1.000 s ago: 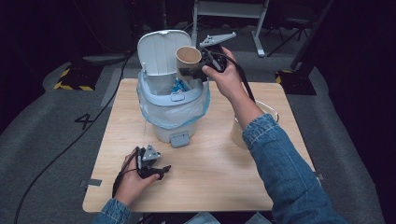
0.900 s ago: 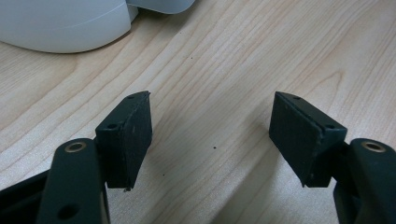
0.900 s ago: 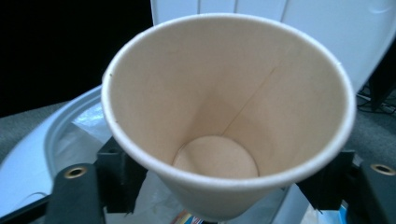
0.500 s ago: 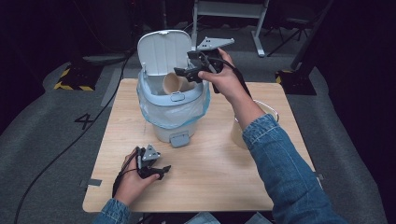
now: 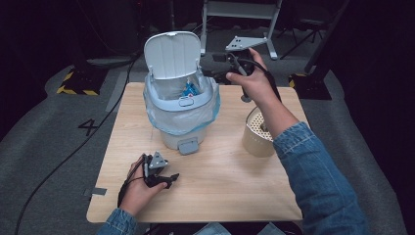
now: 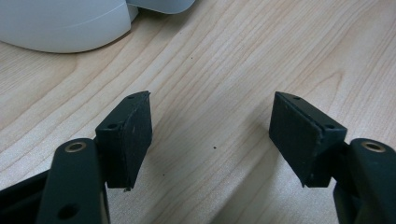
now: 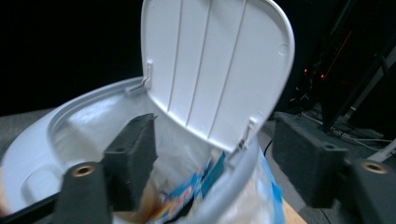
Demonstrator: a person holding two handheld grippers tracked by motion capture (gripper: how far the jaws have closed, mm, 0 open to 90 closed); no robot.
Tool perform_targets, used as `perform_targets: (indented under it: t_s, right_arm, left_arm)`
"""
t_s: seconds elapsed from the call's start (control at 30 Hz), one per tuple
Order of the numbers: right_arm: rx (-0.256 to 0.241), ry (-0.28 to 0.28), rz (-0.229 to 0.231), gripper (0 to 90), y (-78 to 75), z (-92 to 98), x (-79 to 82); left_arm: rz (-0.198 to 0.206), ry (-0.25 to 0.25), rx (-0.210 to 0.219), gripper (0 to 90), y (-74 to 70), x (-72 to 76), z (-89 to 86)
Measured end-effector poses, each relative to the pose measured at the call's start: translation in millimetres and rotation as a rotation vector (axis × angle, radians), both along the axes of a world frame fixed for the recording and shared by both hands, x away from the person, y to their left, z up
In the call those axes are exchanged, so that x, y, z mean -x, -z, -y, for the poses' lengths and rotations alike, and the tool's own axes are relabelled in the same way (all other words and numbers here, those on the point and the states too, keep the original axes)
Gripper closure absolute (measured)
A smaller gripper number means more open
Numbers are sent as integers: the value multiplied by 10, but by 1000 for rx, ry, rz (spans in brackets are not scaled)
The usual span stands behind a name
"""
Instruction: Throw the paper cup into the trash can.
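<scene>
**Right gripper at the open bin, left gripper idle on the table**

The table (image 5: 230, 196) is pale wood, standing on grey floor with a black cable trailing off to the left. At its far middle stands the bin (image 5: 182, 115), white, lined with a bluish bag that folds out over the rim. Its lid (image 5: 172, 55) stands upright at the back, hinged open, and its pedal points toward the person. In the bin lies rubbish with a blue and orange wrapper (image 7: 194, 189) on top; something brownish shows beneath it in the right gripper view, too blurred to tell.

To the right of the bin, well apart from it, sits a beige basket (image 5: 258, 134) with a perforated wall, partly hidden by the person's right forearm in a denim sleeve.

The right gripper (image 5: 208, 63) is held in the air just beside the bin's right rim, at lid height, pointing left toward the opening. Its jaws stand wide apart with nothing between them; its own view looks past them onto the lid's ribbed underside and into the bag.

The left gripper (image 5: 169, 180) rests low on the near left of the table, in front of the bin. Its jaws are wide too, empty, over bare wood, with the bin's base ahead of them.
</scene>
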State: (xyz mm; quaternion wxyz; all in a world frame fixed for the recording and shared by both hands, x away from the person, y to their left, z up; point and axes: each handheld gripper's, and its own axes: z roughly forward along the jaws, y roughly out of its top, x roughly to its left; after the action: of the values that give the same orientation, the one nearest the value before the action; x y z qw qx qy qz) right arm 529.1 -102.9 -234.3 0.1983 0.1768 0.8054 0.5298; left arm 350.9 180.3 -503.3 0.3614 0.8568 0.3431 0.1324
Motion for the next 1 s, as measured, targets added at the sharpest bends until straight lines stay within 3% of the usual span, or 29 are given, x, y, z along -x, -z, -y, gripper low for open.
perform_targets:
  t_s: [0.37,0.53,0.67,0.8,1.0]
  right_arm:
    - [43,-35,-29,388,-191,576,362]
    - [71,-7,-32,382,-214,843,484]
    - [76,27,-64,359,-231,1053,542]
    - [66,59,-67,357,-220,1238,601]
    - [63,92,-76,357,-121,1461,711]
  left_arm:
    - [2,-23,2,365,-3,27,-76]
    - [-6,-51,-39,366,-41,56,-161]
    - [-14,-68,-11,356,-19,62,-224]
    - [-11,-67,5,348,-6,60,-266]
    - [-2,-61,1,329,3,64,-269]
